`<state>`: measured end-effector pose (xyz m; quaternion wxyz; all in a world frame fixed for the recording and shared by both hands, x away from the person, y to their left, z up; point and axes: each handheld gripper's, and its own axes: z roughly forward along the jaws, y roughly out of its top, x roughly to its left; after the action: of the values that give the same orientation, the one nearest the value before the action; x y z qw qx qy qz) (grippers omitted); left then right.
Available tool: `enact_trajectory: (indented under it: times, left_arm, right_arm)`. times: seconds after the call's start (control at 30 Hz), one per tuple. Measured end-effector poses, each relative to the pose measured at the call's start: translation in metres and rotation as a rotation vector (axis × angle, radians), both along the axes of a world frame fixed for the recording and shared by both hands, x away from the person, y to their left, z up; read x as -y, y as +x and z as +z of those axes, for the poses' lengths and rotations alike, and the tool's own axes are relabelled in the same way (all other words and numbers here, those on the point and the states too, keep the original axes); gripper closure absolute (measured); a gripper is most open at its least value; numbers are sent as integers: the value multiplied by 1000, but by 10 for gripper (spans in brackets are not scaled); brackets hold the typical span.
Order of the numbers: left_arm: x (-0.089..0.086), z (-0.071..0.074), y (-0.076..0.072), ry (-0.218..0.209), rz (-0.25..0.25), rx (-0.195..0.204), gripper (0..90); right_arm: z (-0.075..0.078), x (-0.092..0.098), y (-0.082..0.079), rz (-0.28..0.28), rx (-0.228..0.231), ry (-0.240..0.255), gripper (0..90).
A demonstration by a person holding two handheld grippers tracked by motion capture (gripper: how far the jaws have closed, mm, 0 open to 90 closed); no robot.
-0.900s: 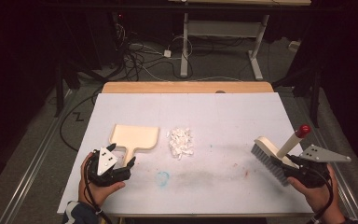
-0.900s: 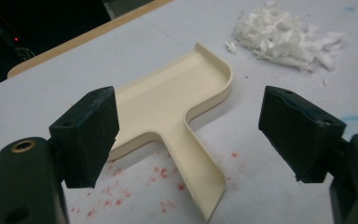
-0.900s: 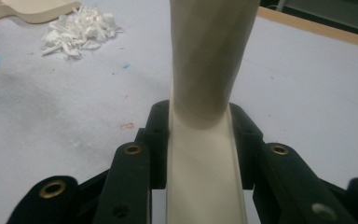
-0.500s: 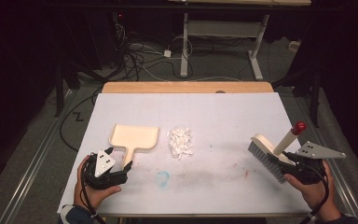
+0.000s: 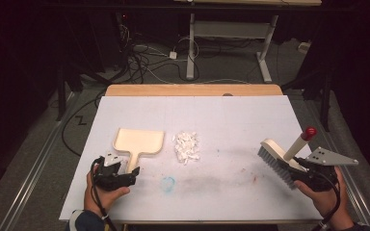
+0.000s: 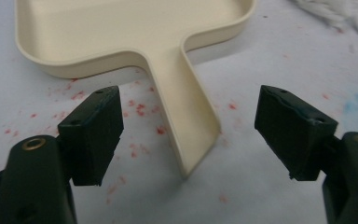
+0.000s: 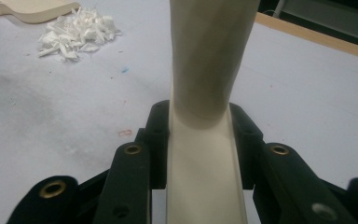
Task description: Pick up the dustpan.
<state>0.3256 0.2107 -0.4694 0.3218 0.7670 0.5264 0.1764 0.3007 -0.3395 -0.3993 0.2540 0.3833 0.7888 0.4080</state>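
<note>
A white table (image 5: 231, 120) bears every item, and the cream dustpan (image 5: 139, 143) on it serves as the landmark for all positions. The dustpan lies flat with its tray away from the person and its handle (image 6: 182, 116) pointing back toward the table's near edge. Well to the right of the dustpan, near the right edge, a cream hand brush (image 5: 282, 161) is held tilted, its grey bristles facing down and toward the dustpan and its red-tipped handle rising away to the right. The right gripper (image 5: 313, 174), farthest from the dustpan and topped by a grey three-cornered plate, is clamped on the brush: in the right gripper view its black jaws press on both sides of the brush's cream body (image 7: 205, 140). The left gripper (image 5: 118, 174) sits just behind the dustpan at the end of its handle, with its jaws spread wide; in the left gripper view the handle end lies between the two pads (image 6: 95, 133), which do not touch it. Just to the right of the dustpan's tray lies a small heap of white paper scraps (image 5: 186, 146). A faint blue smudge (image 5: 168, 182) marks the table just right of the handle's end.
</note>
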Motion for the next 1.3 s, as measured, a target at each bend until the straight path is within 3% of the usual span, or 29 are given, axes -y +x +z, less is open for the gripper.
enact_trajectory:
  times: [0.1, 0.2, 0.23, 0.47, 0.63, 0.9, 1.0, 1.07, 1.3]
  left_arm:
    - [1, -6, 14, 7, 45, -8, 262]
    - [1, -12, 24, 35, 58, -27, 312]
    - [0, -12, 26, 25, 62, -20, 314]
    - [-2, -11, 32, 40, 34, -24, 457]
    - [-2, -9, 37, 50, 6, -37, 626]
    - [-6, -4, 41, 54, -25, -63, 633]
    - [-10, 1, 39, 91, -40, -67, 634]
    - [-14, 6, 38, 94, -68, -86, 634]
    - [-22, 34, 25, 196, -183, -134, 634]
  right_arm:
    - [0, -2, 1, 3, 1, -2, 676]
    - [-3, -2, 2, 8, -6, -8, 676]
    - [-4, -2, 2, 5, -10, -7, 676]
    - [-4, -2, 2, 2, -17, -7, 676]
    - [-4, -4, 2, 9, -17, -14, 676]
    - [-6, -4, 4, 18, -19, -21, 676]
    - [-6, -3, 3, 21, -19, -21, 676]
    - [-6, -3, 3, 17, -24, -19, 676]
    - [-8, -2, 6, 2, -26, -25, 676]
